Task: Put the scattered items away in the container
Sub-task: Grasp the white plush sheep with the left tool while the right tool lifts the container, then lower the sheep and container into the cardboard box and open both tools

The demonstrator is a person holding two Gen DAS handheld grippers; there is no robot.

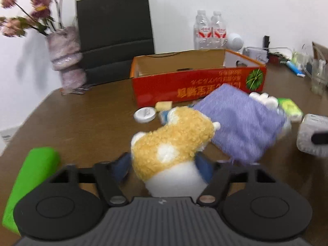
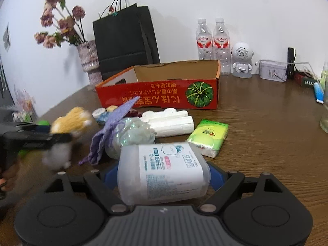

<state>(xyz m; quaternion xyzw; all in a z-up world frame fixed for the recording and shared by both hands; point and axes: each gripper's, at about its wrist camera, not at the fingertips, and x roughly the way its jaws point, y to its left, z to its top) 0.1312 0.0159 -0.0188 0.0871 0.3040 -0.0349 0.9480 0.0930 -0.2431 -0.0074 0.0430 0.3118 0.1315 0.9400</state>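
Left gripper [image 1: 164, 164]: jaws spread wide, plush toy [image 1: 174, 141] between the blue pads, contact unclear.
Right gripper [image 2: 162, 176]: pinching the wipes canister [image 2: 164, 172] lying sideways.
Ahead of both: purple cloth [image 1: 242, 123], then the red box [image 2: 160, 94], open-topped.

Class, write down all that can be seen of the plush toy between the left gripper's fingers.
The plush toy is fluffy: curly yellow-tan fur with a white spot on its back, a plain white end towards the camera, small white paws. It lies tilted between the left gripper's blue fingers, above the brown table, its far end against the purple cloth. Blur hides whether the pads press it.
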